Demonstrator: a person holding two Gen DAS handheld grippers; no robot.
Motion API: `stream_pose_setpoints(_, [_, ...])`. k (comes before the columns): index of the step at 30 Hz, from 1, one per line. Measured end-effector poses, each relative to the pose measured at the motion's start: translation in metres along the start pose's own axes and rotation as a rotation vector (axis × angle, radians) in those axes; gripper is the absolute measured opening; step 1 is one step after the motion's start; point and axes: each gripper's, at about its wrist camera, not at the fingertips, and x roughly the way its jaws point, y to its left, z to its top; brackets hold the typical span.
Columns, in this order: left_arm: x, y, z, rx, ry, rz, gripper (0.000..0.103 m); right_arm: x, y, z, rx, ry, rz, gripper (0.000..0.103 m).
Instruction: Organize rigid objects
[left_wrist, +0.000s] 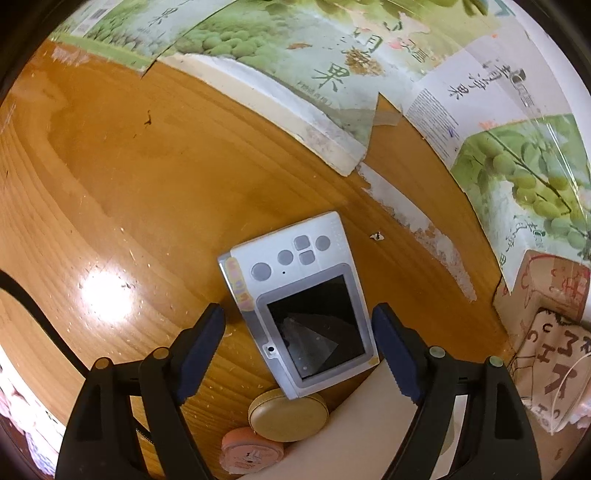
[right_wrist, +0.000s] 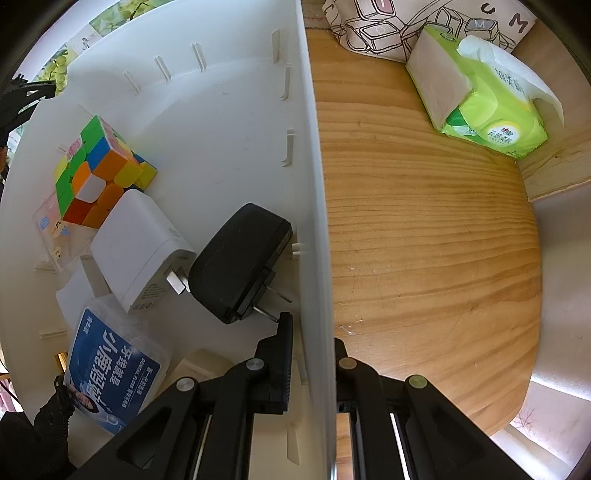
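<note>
White bin wall (right_wrist: 314, 221) is hiding my right gripper's (right_wrist: 312, 343) far finger as it is clamping it; my left gripper (left_wrist: 298, 332) is gaping around the camera (left_wrist: 299, 302) at lower centre.

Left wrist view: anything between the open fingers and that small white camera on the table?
Nothing visible. The camera lies flat, screen up, between the left gripper fingers, jaws open. The tan round case touches its near end.

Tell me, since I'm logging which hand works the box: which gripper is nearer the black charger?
Right. The right gripper straddles the white box's wall, one finger almost touching the black charger. The left gripper hangs open over a small camera elsewhere.
</note>
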Motion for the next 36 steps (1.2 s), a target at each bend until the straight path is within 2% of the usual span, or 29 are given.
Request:
stream_pose_setpoints(7, [-0.001,-0.004,0.000,0.029,-0.025,-0.031,0.082,0.000,0.000,0.000,-0.002,0.000,0.001,0.011])
stream_pose_setpoints(9, [-0.001,-0.002,-0.001,0.024,-0.034,-0.037,0.077,0.000,0.000,0.000,-0.002,-0.001,0.001,0.011])
stream_pose_setpoints(11, [-0.005,0.003,-0.002,0.023,-0.049,-0.044,0.065,0.000,0.000,0.000,-0.001,-0.001,0.001,0.011])
stream_pose_setpoints(18, [-0.006,0.032,0.003,-0.056,-0.048,-0.215,0.064,0.000,0.000,0.000,-0.004,-0.004,-0.001,0.011])
stream_pose_setpoints(24, [-0.011,0.063,-0.003,-0.103,-0.087,-0.277,0.064,0.000,0.001,-0.001,-0.007,-0.008,-0.002,0.011])
stream_pose_setpoints(27, [-0.021,0.083,-0.011,-0.126,-0.125,-0.340,0.064,0.000,0.001,-0.001,-0.008,-0.009,-0.003,0.011])
stream_pose_setpoints(32, [-0.048,0.097,-0.022,-0.099,-0.251,-0.416,0.063,-0.001,0.002,-0.001,-0.012,-0.014,-0.008,0.011])
stream_pose_setpoints(33, [-0.054,0.098,-0.025,-0.087,-0.281,-0.436,0.061,-0.001,0.003,-0.002,-0.012,-0.015,-0.008,0.011])
stream_pose_setpoints(34, [-0.062,0.100,-0.029,-0.077,-0.326,-0.440,0.027,-0.002,0.003,-0.002,-0.013,-0.017,-0.009,0.011])
stream_pose_setpoints(36, [-0.075,0.108,-0.030,-0.040,-0.345,-0.554,0.022,-0.002,0.004,-0.003,-0.013,-0.021,-0.011,0.011])
